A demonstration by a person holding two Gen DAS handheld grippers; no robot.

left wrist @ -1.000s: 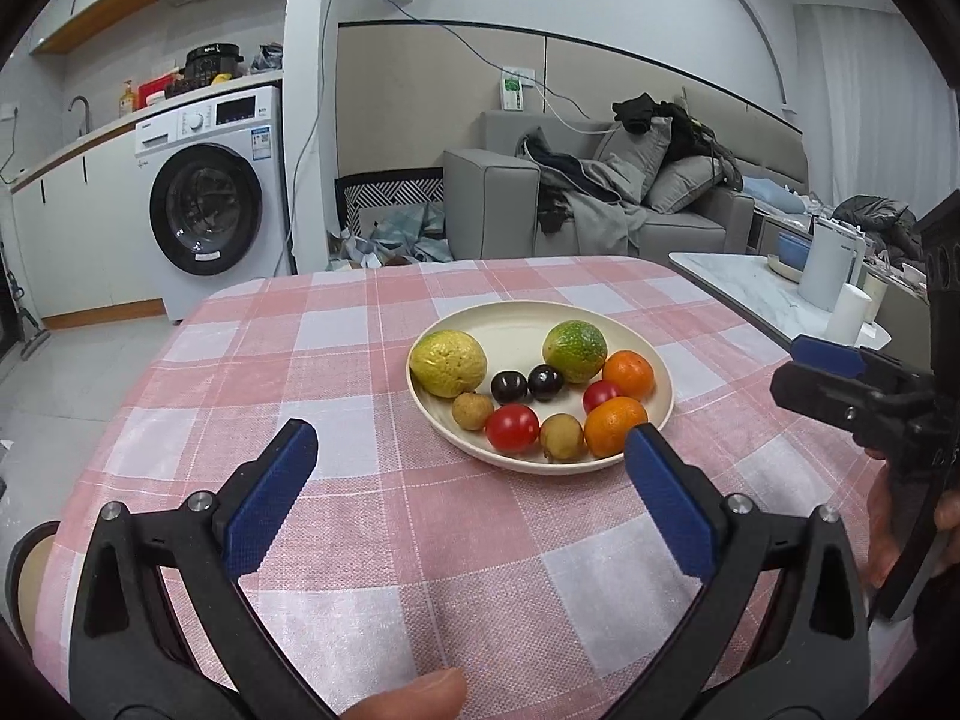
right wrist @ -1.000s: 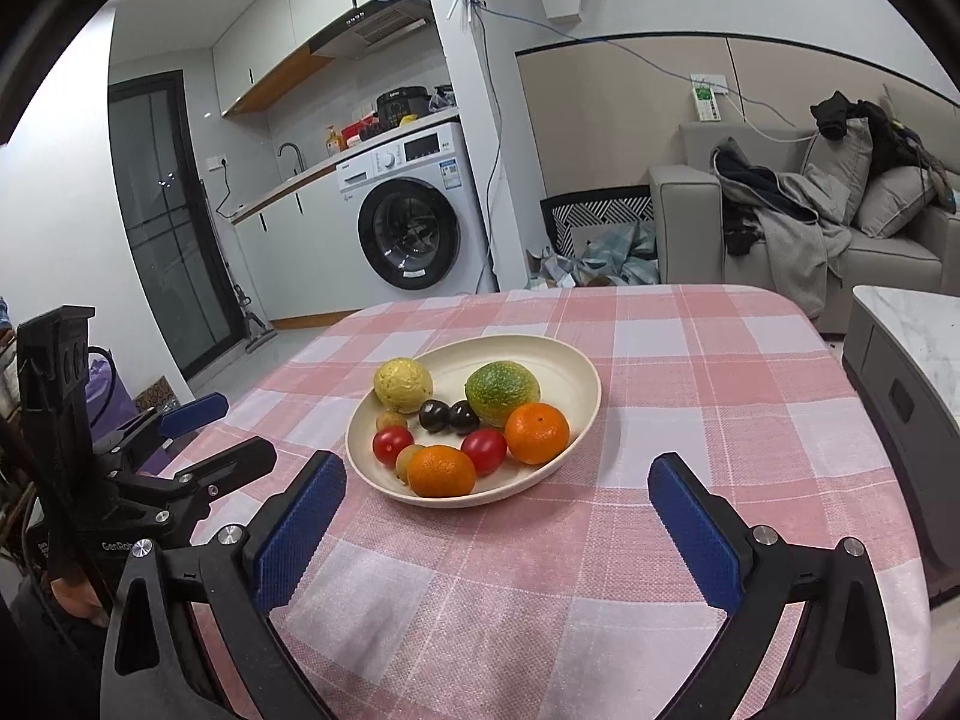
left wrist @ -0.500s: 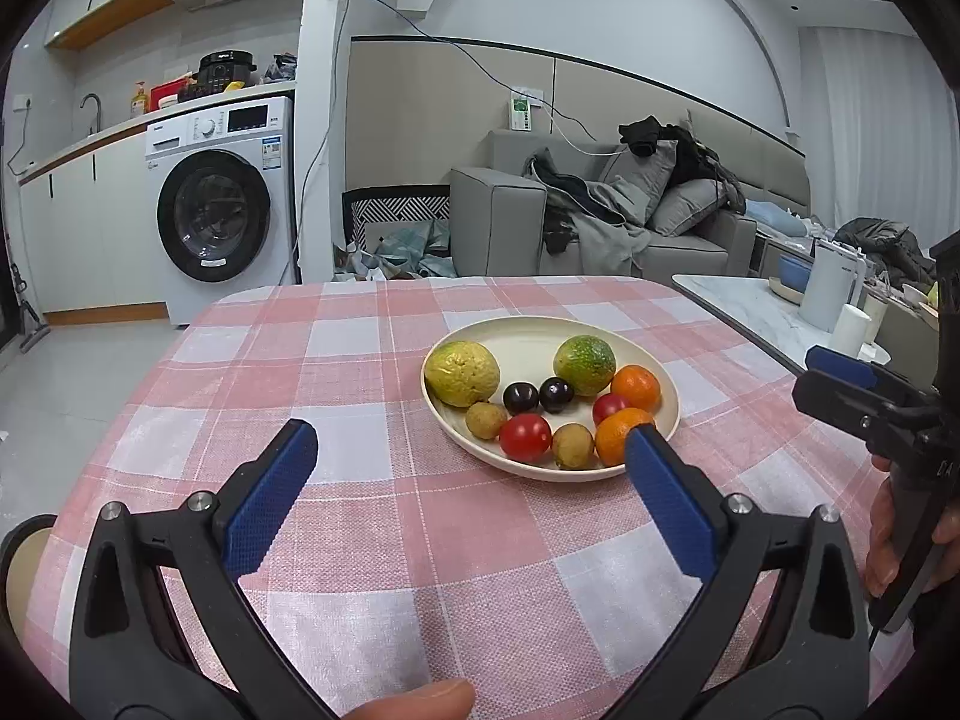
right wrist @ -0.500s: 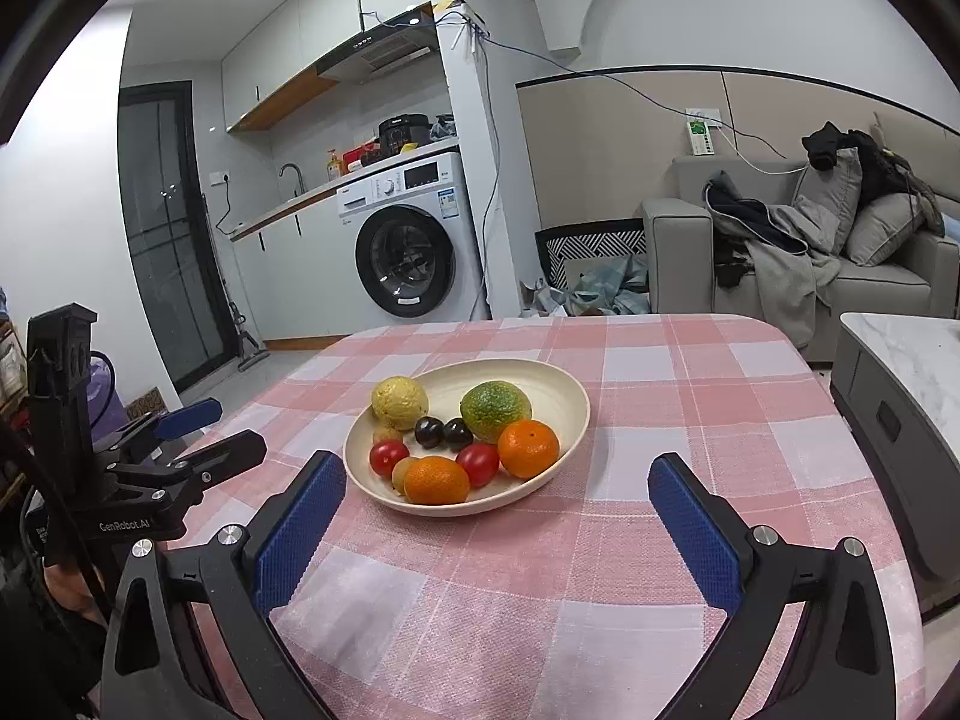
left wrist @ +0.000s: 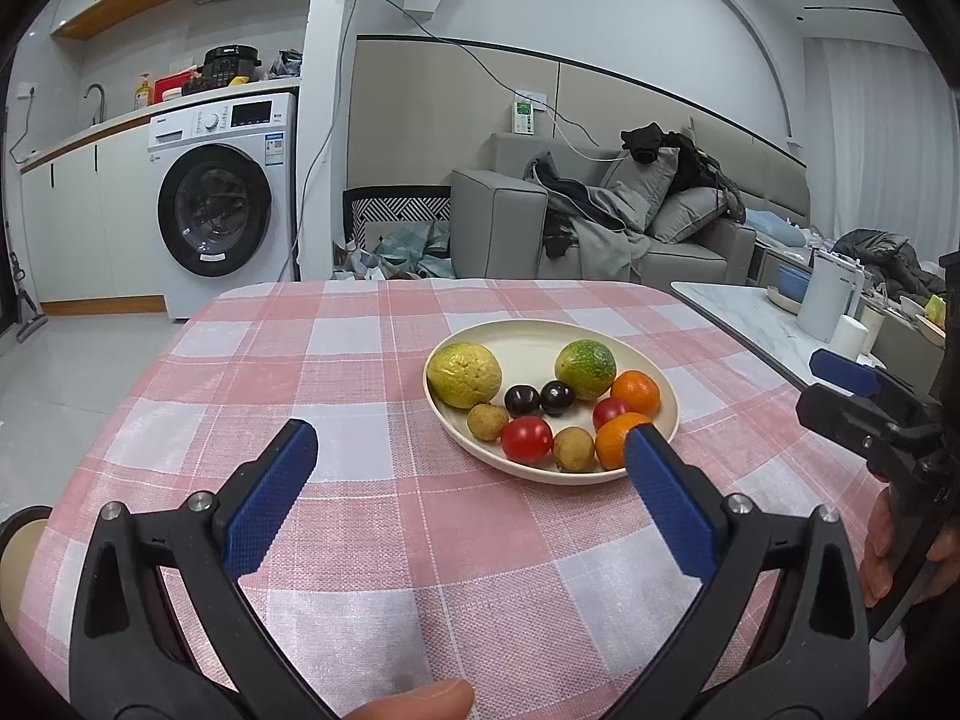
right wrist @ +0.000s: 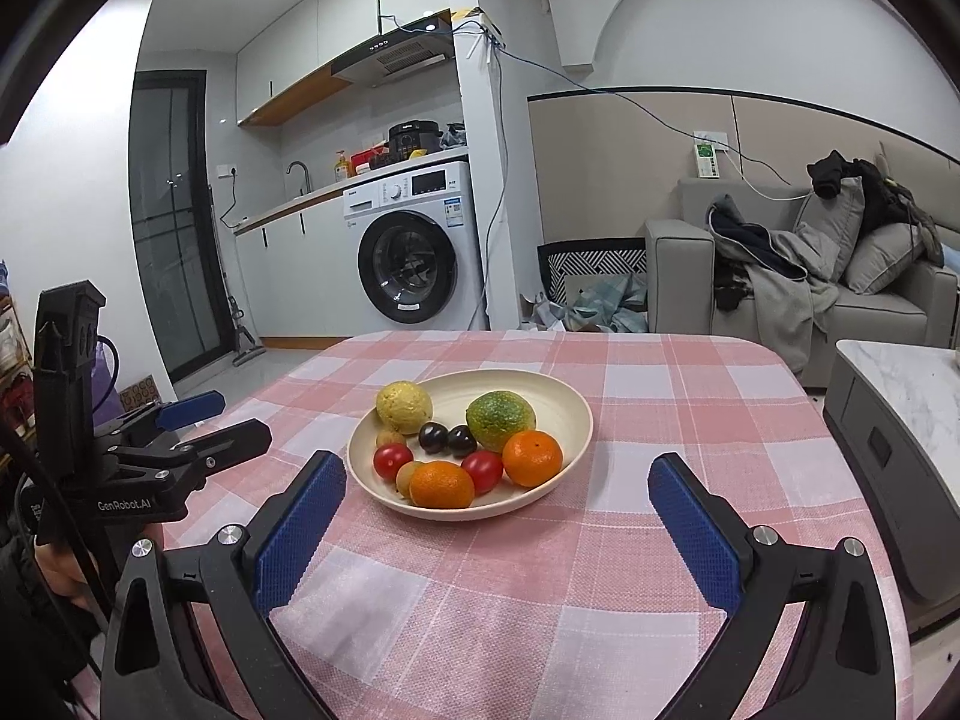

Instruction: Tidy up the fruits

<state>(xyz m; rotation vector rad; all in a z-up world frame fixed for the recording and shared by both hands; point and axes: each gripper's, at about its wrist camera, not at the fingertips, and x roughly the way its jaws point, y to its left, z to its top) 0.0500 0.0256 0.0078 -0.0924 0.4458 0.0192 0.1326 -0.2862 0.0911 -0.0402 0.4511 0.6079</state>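
Observation:
A cream plate [left wrist: 528,333] [right wrist: 564,402] sits on the pink checked tablecloth and holds a yellow lemon [left wrist: 463,374], a green citrus [left wrist: 585,361], two oranges [left wrist: 635,391], two dark plums [left wrist: 522,401], two red tomatoes [left wrist: 526,439] and small brown fruits [left wrist: 487,421]. My left gripper [left wrist: 468,468] is open and empty, above the cloth just in front of the plate. My right gripper [right wrist: 498,495] is open and empty, near the plate's front rim. Each gripper also shows in the other's view: the right one [left wrist: 840,384], the left one [right wrist: 210,420].
The table [left wrist: 336,324] is rounded, with floor beyond its edges. A marble side table [left wrist: 756,312] with a white kettle [left wrist: 828,300] stands to the right. A washing machine [left wrist: 222,210] and a grey sofa [left wrist: 600,228] are behind.
Both cameras have tilted upward and drawn back a little, so the plate sits lower in the views. Both grippers stay open and empty. The fruits have not moved.

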